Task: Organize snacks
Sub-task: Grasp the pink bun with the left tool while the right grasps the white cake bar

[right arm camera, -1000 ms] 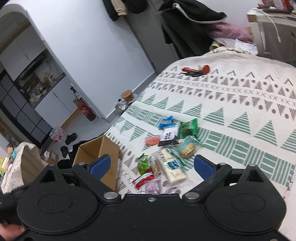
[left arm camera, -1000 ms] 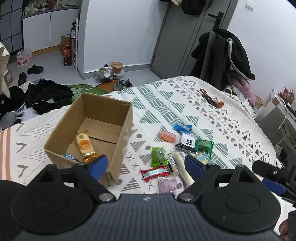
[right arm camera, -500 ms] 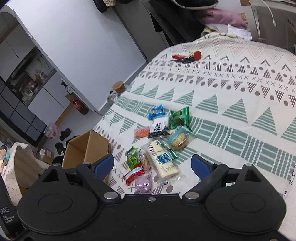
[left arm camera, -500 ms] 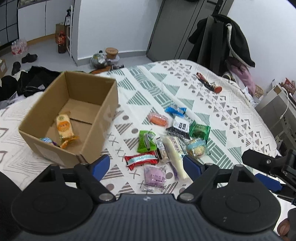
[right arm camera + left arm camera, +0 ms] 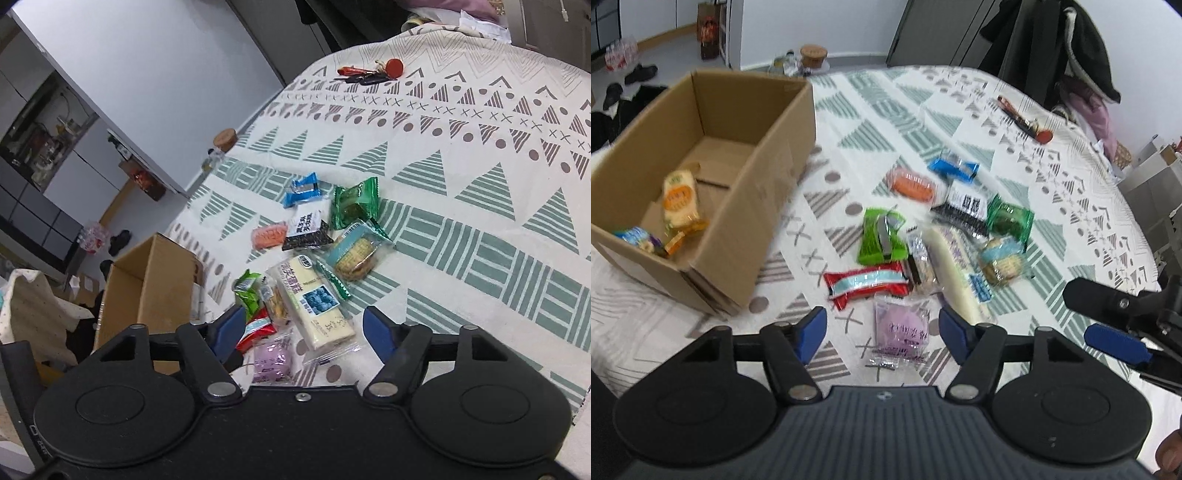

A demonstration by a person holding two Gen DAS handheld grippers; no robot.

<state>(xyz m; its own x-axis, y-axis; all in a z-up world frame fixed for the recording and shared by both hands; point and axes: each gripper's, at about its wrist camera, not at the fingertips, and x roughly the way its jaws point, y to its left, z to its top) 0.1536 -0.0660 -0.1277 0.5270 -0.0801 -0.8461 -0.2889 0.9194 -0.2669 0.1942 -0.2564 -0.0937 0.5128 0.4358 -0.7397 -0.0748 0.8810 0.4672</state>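
While left gripper (image 5: 879, 334) hovers with fingers spread wide, empty, over purple packet (image 5: 902, 330) near bed's near edge, likely risk: pads snag red wrapper (image 5: 867, 286) touching packet's far side, or crinkly film slips. Right gripper (image 5: 304, 332) also spread wide, empty, above white blueberry cake bar (image 5: 312, 301). Cardboard box (image 5: 746, 192) toward bed's left edge holds two snacks; its near wall stands between pile and drop spot. Keys (image 5: 369, 75) lie well apart, near far edge.

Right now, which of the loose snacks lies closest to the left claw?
The pale purple packet: it lies right between the open left claw's blue tips, nearer than the red packet just beyond it.
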